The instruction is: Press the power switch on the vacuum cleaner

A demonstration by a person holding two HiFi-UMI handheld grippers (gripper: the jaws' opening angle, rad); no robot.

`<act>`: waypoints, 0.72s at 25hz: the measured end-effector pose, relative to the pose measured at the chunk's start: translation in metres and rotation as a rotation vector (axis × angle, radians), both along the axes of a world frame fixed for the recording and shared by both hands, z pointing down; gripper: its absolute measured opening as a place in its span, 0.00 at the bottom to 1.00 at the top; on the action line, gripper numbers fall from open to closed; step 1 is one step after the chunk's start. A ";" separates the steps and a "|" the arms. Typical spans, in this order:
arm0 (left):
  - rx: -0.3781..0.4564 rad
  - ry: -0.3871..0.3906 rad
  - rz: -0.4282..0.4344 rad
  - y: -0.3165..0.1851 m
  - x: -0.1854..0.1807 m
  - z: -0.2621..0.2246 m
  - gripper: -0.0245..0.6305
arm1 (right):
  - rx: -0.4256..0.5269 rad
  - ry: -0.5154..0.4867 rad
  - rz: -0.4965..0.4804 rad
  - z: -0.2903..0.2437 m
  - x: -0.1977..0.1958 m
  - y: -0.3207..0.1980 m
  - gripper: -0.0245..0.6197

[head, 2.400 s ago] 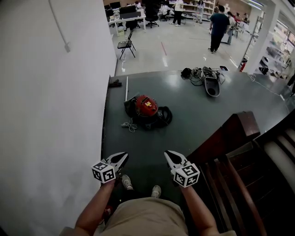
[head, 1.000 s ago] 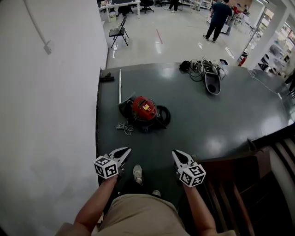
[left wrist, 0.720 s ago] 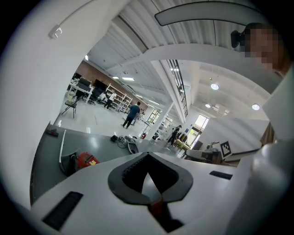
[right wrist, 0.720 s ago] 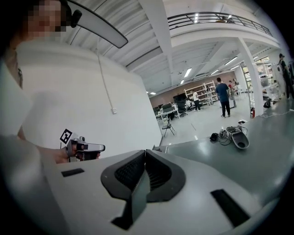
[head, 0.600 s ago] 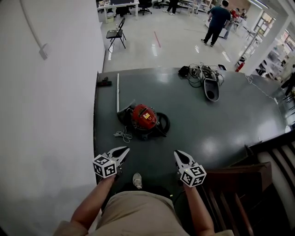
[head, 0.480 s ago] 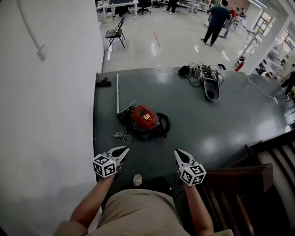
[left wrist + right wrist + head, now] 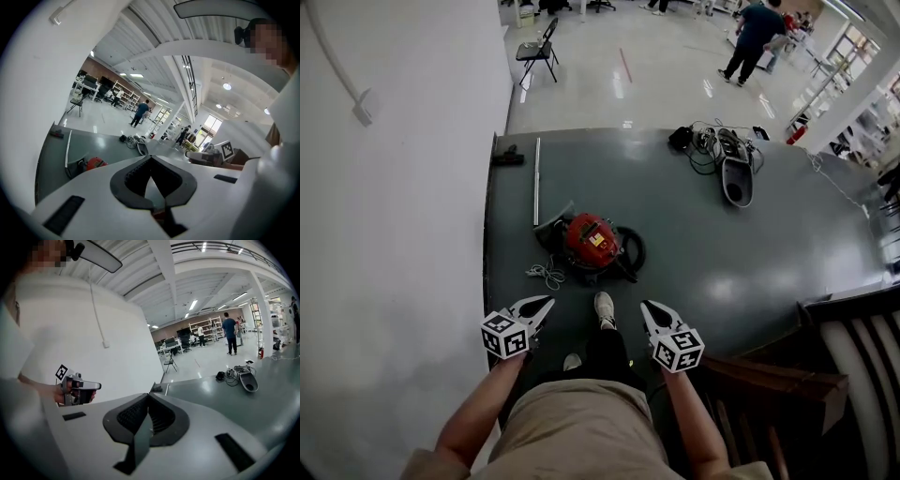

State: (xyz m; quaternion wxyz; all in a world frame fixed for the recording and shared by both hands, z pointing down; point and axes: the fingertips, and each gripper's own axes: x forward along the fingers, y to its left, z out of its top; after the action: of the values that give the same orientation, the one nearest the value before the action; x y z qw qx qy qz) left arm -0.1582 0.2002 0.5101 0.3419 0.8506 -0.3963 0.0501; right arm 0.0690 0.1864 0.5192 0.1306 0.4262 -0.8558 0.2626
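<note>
Left gripper: jaws resting together at the tips, gripping nothing; hovering near the vacuum cleaner, at its near-left, apart from it.
Right gripper: jaws meeting at the tips, holding nothing; hovering near the vacuum cleaner, at its near-right, apart from it.
Shoe: standing just short of the vacuum cleaner, between the two grippers.
Vacuum cleaner: red canister, sitting on the dark green mat, nothing touching its top.
Black hose: curling against the vacuum cleaner's right side.
White cord: lying bunched just beside its near-left.
White rod: lying just beyond its left.
Cable pile: lying well apart, beyond its right.
Standing person: far beyond it, off the mat.
</note>
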 end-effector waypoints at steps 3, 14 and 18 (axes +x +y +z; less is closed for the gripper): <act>-0.011 -0.008 -0.029 -0.036 0.002 0.002 0.05 | -0.040 0.028 -0.031 0.024 0.002 -0.040 0.06; -0.069 -0.099 -0.062 -0.166 0.043 0.033 0.05 | -0.056 0.119 -0.200 0.072 0.009 -0.182 0.06; -0.124 -0.144 -0.068 -0.197 0.063 0.079 0.05 | -0.106 0.130 -0.239 0.118 0.011 -0.214 0.06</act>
State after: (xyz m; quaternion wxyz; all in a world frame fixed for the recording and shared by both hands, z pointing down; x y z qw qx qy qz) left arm -0.0952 0.0031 0.5889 0.3660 0.8081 -0.4447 0.1238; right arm 0.0798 -0.0276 0.6369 0.2383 0.3300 -0.8750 0.2620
